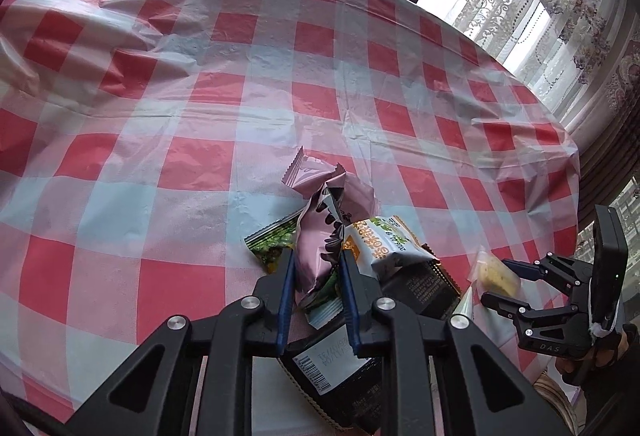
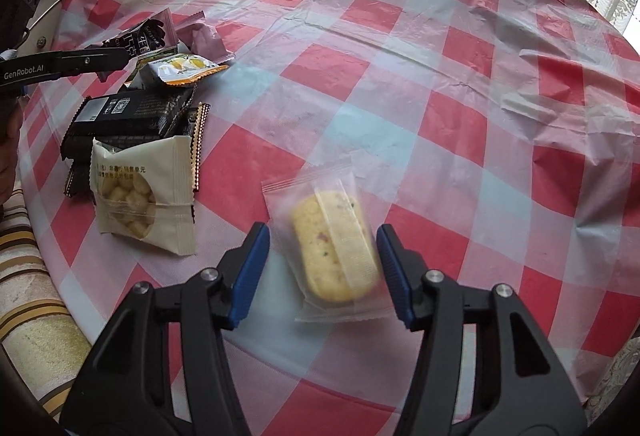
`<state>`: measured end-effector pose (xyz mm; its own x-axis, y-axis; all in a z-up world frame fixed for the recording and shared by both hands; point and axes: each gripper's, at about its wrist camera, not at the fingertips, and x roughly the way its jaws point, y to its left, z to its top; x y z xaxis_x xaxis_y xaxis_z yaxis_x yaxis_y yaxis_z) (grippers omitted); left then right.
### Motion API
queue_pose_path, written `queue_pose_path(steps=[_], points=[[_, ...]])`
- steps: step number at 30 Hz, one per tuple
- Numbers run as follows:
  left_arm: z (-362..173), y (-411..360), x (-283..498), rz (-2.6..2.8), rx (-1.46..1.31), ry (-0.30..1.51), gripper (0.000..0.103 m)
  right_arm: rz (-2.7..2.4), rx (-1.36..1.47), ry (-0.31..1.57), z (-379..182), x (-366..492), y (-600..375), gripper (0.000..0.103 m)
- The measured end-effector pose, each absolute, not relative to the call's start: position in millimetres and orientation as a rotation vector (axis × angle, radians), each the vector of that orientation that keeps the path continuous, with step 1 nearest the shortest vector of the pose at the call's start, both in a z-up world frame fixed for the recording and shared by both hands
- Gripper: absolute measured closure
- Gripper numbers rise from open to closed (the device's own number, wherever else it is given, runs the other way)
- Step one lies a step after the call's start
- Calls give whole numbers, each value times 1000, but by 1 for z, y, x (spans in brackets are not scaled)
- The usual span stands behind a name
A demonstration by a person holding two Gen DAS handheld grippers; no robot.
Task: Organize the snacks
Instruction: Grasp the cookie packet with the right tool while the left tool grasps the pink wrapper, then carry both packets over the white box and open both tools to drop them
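Note:
My left gripper (image 1: 317, 268) is shut on a pink snack packet (image 1: 316, 248), which stands up from a pile of snacks near the table's front edge. A second pink packet (image 1: 316, 176) lies just behind it. In the right wrist view, a yellow biscuit in a clear wrapper (image 2: 334, 252) lies between the blue pads of my right gripper (image 2: 323, 260). The left pad (image 2: 252, 268) stands clear of the wrapper, and the right pad is close to the biscuit. From the left wrist view the right gripper (image 1: 502, 284) is at the far right, around the same biscuit (image 1: 496, 272).
The pile holds a green packet (image 1: 272, 244), a white and orange packet (image 1: 384, 240), black packets (image 2: 132, 112) and a cream packet with a window (image 2: 144, 192). A red and white checked cloth (image 2: 440, 76) covers the round table. A striped cushion (image 2: 28, 276) lies beyond the edge.

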<state>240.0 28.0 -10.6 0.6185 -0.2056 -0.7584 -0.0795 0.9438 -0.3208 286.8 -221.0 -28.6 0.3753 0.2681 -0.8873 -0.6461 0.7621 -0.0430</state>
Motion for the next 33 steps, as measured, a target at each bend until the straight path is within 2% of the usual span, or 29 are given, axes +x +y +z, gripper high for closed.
queue_pose_path(steps=[2, 11, 20, 33], points=[[-9, 27, 238, -77, -340, 902, 81, 619, -372, 1043, -28, 285, -224, 64], [4, 21, 224, -89, -342, 868, 81, 513, -322, 1054, -24, 268, -229, 64], [22, 4, 202, -125, -344, 829, 81, 456, -263, 1014, 2, 236, -241, 64], [42, -81, 181, -309, -288, 845, 81, 409, -145, 1001, 22, 193, -283, 64]])
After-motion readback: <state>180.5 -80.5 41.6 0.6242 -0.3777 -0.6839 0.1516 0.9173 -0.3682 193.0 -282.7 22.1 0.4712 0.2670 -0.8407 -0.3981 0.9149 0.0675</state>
